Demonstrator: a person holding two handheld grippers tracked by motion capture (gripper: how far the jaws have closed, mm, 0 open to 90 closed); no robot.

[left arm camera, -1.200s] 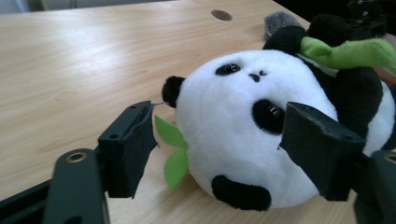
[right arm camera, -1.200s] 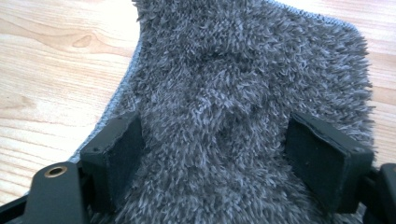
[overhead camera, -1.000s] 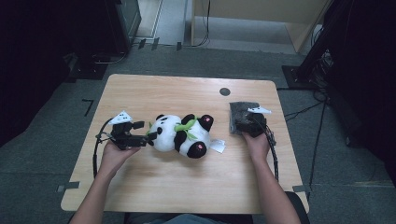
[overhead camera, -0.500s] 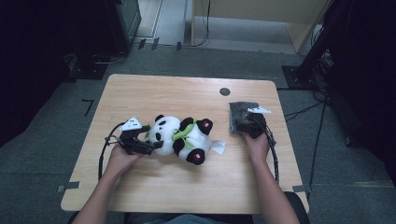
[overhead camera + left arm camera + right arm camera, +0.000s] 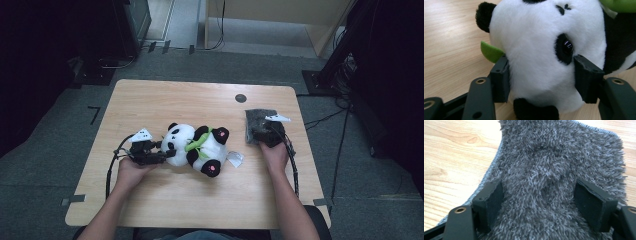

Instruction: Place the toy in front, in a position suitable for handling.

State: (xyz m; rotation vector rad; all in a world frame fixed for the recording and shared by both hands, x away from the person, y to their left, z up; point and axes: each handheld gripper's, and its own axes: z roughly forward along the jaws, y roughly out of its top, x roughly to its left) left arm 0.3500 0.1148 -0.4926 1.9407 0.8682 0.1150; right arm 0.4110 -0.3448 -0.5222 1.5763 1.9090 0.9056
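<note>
The panda plush (image 5: 197,147) lies on its side near the middle of the counter (image 5: 165,102), head toward the person's left, a green leaf-shaped trim across its chest and a white tag by its lower edge. Its head (image 5: 541,50) sits between the jaws of the left gripper (image 5: 167,154): in the left gripper view the two black pads (image 5: 501,80) press into the white fur on either side of the face, below the eye patch, and the jaws have just been closing on it. So the grasp on the toy looks made, though the plush rests on the wood and is not yet lifted.

Well apart, toward the right edge, lies a grey shaggy cloth (image 5: 260,125). The right gripper (image 5: 270,134) has a raised fold of that cloth (image 5: 544,185) bunched between its pads, partly closed on it (the pile hides how firmly it bites).

By my reading, both grasps are in place and the early part is done; what is left is whatever brings toy and cloth together, and none of that has begun.
</note>
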